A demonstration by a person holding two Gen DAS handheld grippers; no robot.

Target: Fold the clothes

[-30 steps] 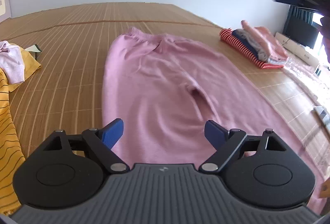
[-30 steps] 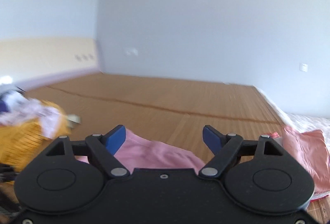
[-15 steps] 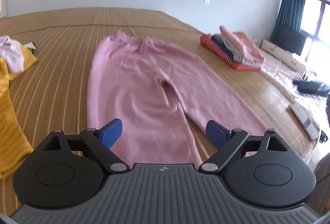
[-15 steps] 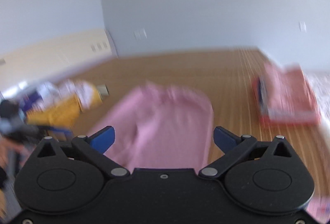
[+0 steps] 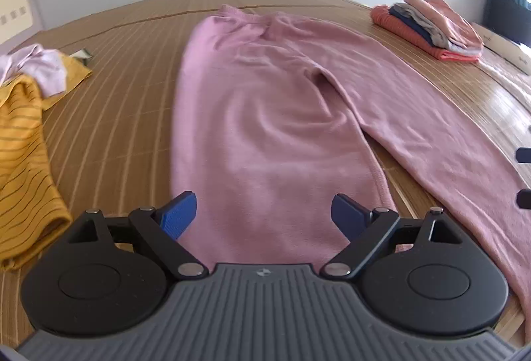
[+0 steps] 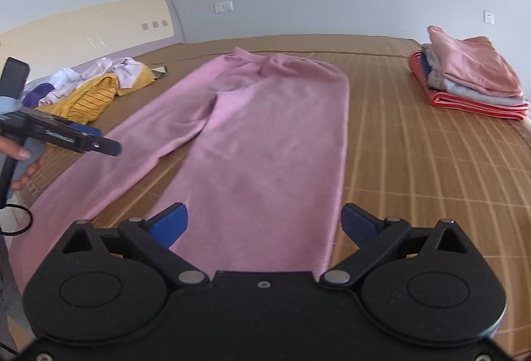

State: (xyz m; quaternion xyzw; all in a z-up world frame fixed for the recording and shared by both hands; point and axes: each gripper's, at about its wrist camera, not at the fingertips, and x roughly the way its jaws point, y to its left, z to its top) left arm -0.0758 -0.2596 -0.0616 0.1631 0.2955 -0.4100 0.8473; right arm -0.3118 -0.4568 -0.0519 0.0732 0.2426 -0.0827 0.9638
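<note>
Pink trousers (image 5: 265, 115) spread flat on the mat (image 5: 126, 102), waistband at the far end, legs splayed toward the near edge with a wedge of bare mat between them. Some soft creases near the crotch; both leg ends reaching the near edge.

Left gripper (image 5: 262, 215) poised over the end of one leg, blue pads wide apart, nothing clamped, cloth below and between the pads but not pinched. Right gripper (image 6: 264, 223) likewise spread wide over the end of the other leg, gripping nothing.

To the right of the trousers, well apart: a folded stack (image 6: 471, 82), pink piece on top, grey and dark layers beneath, striped orange at the bottom. To the left, near the waistband side: a loose heap (image 6: 89, 88) of yellow striped cloth with pale lilac and white pieces on it, one yellow part trailing toward the near edge just beside the left gripper.

Nothing lying on the trousers themselves. In the right wrist view, a hand (image 6: 20, 161) on the left gripper's handle at the frame's left edge.
</note>
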